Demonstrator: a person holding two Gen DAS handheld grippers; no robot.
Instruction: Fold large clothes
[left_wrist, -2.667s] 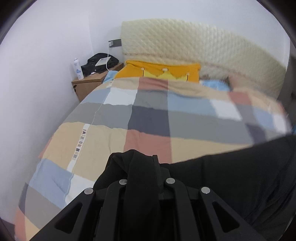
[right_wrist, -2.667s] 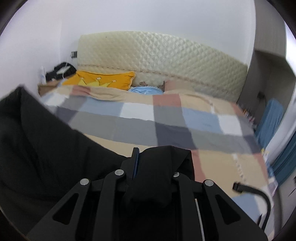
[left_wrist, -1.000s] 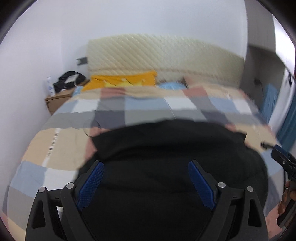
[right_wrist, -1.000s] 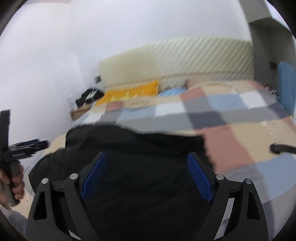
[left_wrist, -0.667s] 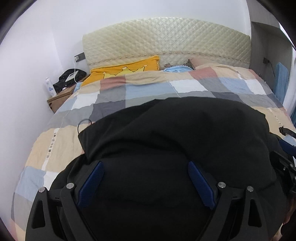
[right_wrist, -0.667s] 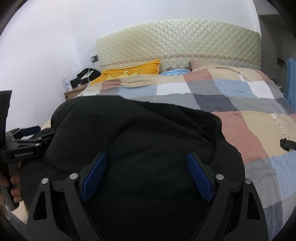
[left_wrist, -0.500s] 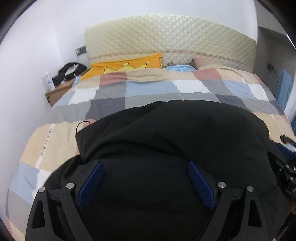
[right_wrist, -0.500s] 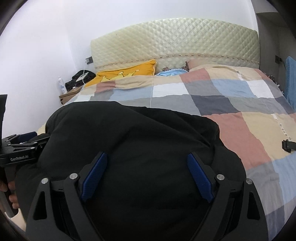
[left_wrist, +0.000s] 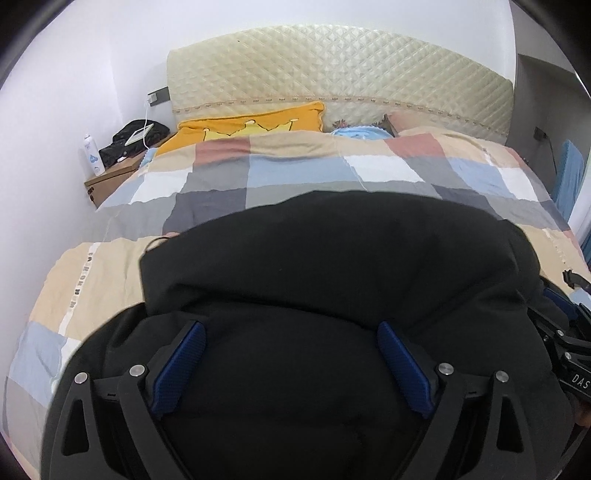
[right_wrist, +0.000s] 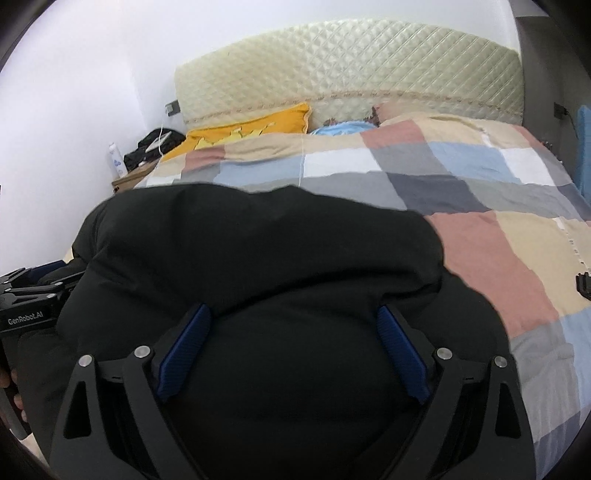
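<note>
- Bed first: checked quilt (left_wrist: 303, 173) spread over the whole mattress, quilted headboard (left_wrist: 332, 70) at the far end; yellow pillow (left_wrist: 251, 123) tucked at the far left corner, a blue one (left_wrist: 356, 133) beside it near the middle of the head edge
- Black garment (left_wrist: 332, 266), a bulky thing, lies heaped across the near edge of the bed, spreading almost from the left side to the right; it sits in a rounded mound rather than flat, one layer lapped over another
- Left gripper (left_wrist: 291, 360) hovers over the near part of the mound, jaws spread wide, nothing between the blue pads (left_wrist: 179, 363); right gripper (right_wrist: 291, 354) likewise, jaws apart and empty above the cloth
- Nightstand (left_wrist: 110, 179) by the far left corner carries a dark bag (left_wrist: 133, 144) and a white bottle (left_wrist: 92, 155)
- Risks, as I judge them: the puffy cloth may spring back and undo the fold once let alone; a pinch into so thick a heap could catch several layers, or the quilt beneath, and drag everything askew; weight near the edge might slide off the bed
</note>
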